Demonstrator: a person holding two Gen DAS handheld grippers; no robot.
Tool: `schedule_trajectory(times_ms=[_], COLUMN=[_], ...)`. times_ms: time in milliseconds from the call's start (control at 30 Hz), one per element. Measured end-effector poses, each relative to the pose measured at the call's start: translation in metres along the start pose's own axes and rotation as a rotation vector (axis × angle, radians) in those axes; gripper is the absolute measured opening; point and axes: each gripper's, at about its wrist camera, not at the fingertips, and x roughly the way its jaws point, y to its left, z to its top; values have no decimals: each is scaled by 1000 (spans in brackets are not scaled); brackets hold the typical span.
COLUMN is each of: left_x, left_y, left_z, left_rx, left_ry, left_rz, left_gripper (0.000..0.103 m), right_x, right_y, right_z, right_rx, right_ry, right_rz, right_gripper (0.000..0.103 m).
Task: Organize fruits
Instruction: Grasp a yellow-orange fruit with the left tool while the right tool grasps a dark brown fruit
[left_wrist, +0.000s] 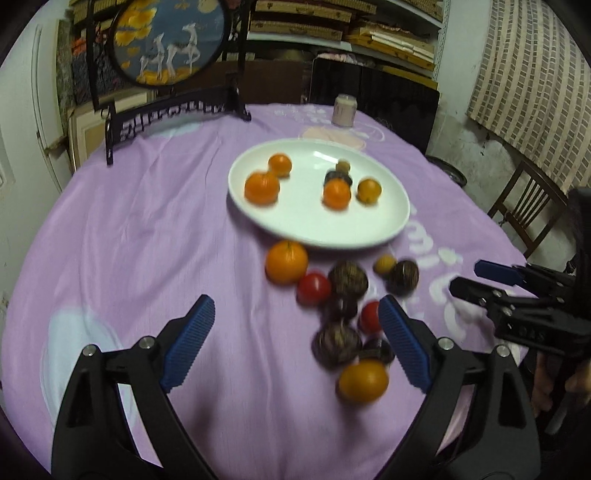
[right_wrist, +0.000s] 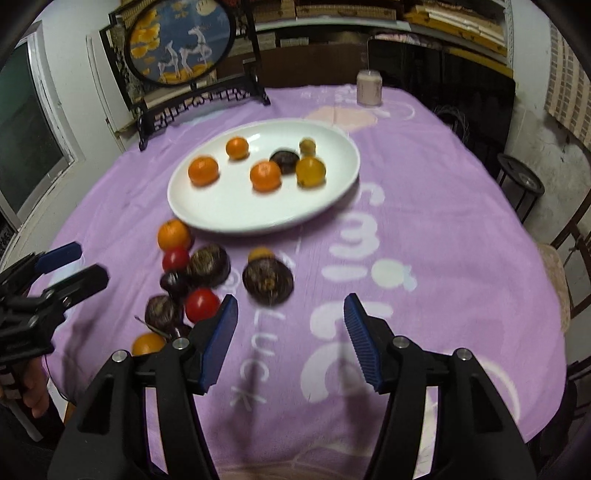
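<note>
A white oval plate on the purple tablecloth holds several fruits: oranges, a yellow fruit and a dark fruit. In front of it lies a loose pile: an orange, red tomatoes, dark purple fruits and a yellow-orange fruit. My left gripper is open and empty, just left of the pile. My right gripper is open and empty, right of the pile.
A round painted screen on a black stand stands at the table's far left. A small pale jar stands at the far edge. Wooden chairs are at the right. Each gripper shows in the other's view.
</note>
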Motion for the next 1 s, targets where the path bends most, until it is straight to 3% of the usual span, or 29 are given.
schedule_trajectory(times_ms=[200, 400, 433, 467, 500, 867, 1000], left_x=[-2, -3, -4, -4, -3, 25, 36], left_y=[7, 5, 1, -1, -4, -35, -45], left_z=[-26, -31, -32, -33, -34, -44, -47], left_rx=[-18, -24, -14, -9, -3, 53, 80], left_ry=[48, 70, 72, 75, 80, 181, 207], left_rz=[-4, -36, -42, -45, -48, -78, -75], left_gripper=[92, 92, 92, 92, 92, 90, 73], right_x=[26, 56, 62, 67, 70, 12, 5], right_y=[5, 18, 19, 20, 20, -8, -21], right_z=[-2, 10, 11, 11, 12, -12, -24], right_rx=[-1, -43, -52, -57, -58, -1, 33], right_ry=[48, 54, 58, 67, 68, -10, -6], right_rz=[1, -9, -20, -28, -30, -21, -7], right_gripper=[60, 60, 58, 41, 41, 41, 41])
